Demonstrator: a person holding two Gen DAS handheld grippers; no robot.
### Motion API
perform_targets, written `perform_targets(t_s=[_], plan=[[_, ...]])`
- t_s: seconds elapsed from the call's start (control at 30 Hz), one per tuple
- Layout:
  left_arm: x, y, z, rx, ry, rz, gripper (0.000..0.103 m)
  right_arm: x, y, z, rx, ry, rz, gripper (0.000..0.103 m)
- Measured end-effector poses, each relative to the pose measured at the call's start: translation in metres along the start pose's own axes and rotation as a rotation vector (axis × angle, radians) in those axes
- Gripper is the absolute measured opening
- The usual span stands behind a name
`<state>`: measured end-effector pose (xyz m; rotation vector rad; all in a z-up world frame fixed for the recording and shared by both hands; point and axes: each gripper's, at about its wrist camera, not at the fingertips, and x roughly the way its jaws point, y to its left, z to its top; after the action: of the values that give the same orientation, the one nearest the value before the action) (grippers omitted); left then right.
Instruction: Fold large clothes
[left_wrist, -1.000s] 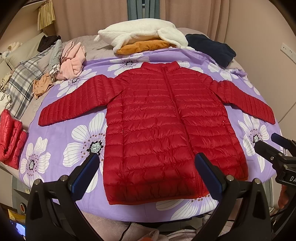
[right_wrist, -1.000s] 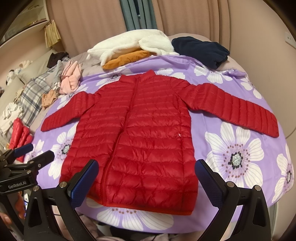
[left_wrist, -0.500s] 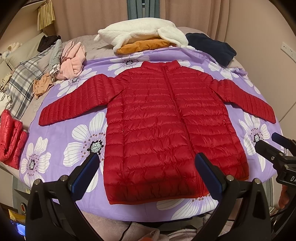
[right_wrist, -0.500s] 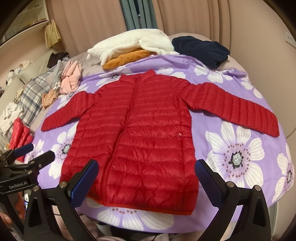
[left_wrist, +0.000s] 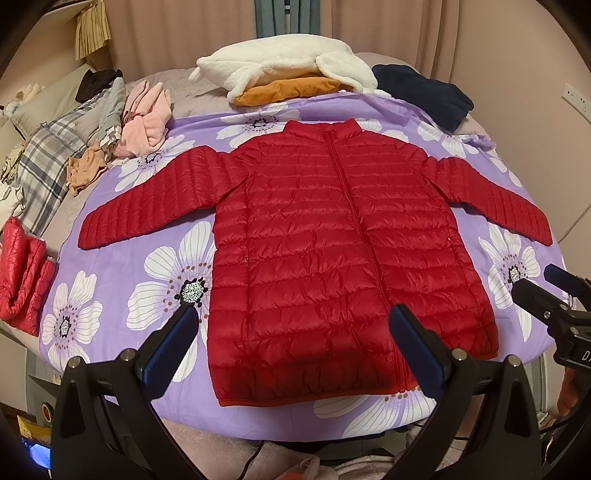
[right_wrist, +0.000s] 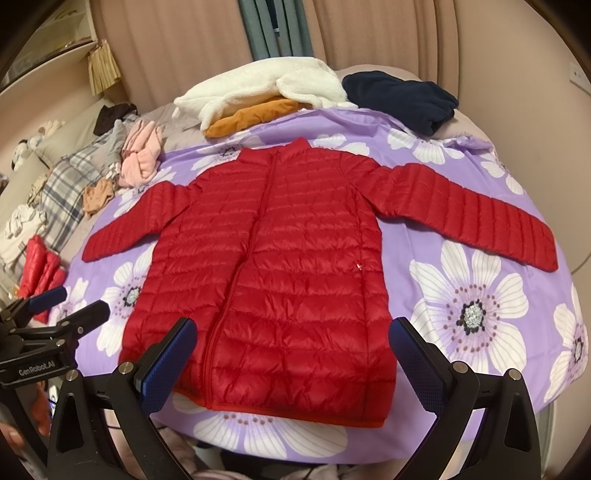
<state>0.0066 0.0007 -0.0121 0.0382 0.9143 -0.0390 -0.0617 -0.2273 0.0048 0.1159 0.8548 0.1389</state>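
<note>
Both wrist views look from the bed's foot, left one leftward; both share the red jacket (left_wrist: 332, 251)

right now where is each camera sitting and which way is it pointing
Left wrist: on the left gripper near the bed's foot, facing the red jacket on the purple sheet; its own open fingers show, the right gripper at the right edge.
Right wrist: on the right gripper, same direction, set further right; its open fingers show, the left gripper at the left edge.
Shared: jacket, sheet, white blanket, navy garment.
</note>
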Motion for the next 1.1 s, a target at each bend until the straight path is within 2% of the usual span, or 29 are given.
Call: perform_targets(t_s=[0.07, 0.2, 0.3, 0.43, 0.57, 0.73, 0.83, 1.03, 1.1], plan=[[0.000, 0.000, 0.000, -0.003, 0.000, -0.005, 0.103, 0.000, 0.000, 0.000, 0.002, -0.003, 0.000, 0.102], [0.009, 0.010, -0.001, -0.050, 0.024, -0.067, 0.103, 0.000, -0.013, 0.000, 0.062, -0.036, 0.022, 0.102], [0.034, 0.027, 0.000, -0.146, 0.102, -0.130, 0.103, 0.004, -0.039, 0.000, 0.161, -0.055, 0.035, 0.102], [0.070, 0.055, -0.006, -0.279, 0.204, -0.153, 0.103, 0.010, -0.087, -0.008, 0.320, -0.088, 0.015, 0.102], [0.092, 0.087, -0.013, -0.442, 0.267, -0.172, 0.103, 0.013, -0.141, -0.019, 0.499, -0.128, 0.032, 0.102], [0.093, 0.103, -0.007, -0.485, 0.241, -0.157, 0.103, 0.022, -0.205, -0.031, 0.701, -0.205, 0.064, 0.102], [0.093, 0.106, -0.001, -0.494, 0.232, -0.202, 0.103, 0.038, -0.235, -0.029, 0.750, -0.224, 0.014, 0.102], [0.104, 0.102, 0.006, -0.520, 0.208, -0.310, 0.103, 0.078, -0.284, -0.016, 0.870, -0.206, 0.053, 0.102], [0.107, 0.099, 0.012, -0.504, 0.203, -0.304, 0.103, 0.087, -0.295, -0.011, 0.889, -0.202, 0.039, 0.102]])
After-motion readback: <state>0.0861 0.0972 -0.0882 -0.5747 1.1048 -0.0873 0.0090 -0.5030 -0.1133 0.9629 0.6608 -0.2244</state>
